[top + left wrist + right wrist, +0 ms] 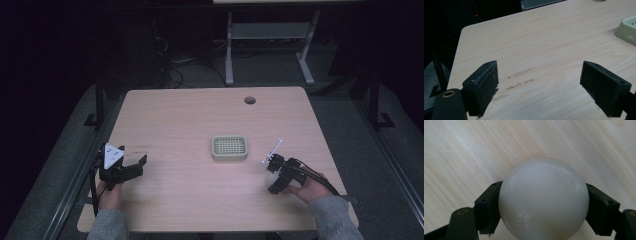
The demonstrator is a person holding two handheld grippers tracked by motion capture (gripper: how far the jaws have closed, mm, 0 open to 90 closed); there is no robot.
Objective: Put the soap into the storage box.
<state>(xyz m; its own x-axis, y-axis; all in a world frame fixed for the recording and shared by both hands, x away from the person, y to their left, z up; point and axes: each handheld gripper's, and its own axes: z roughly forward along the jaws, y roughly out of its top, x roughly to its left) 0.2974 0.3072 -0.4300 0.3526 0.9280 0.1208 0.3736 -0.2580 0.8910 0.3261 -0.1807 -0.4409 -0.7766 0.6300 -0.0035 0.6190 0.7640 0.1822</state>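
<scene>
Gripping from the lower right of the high view, the right gripper (272,172) pinches one smooth white ball (543,198) between both jaws, low over the pale wood table (200,115). At lower left, the left gripper (539,87) rests with jaws spread, holding nothing. Farther up, at mid-frame, sits one greenish rounded-rectangular grid tray (229,147).
</scene>
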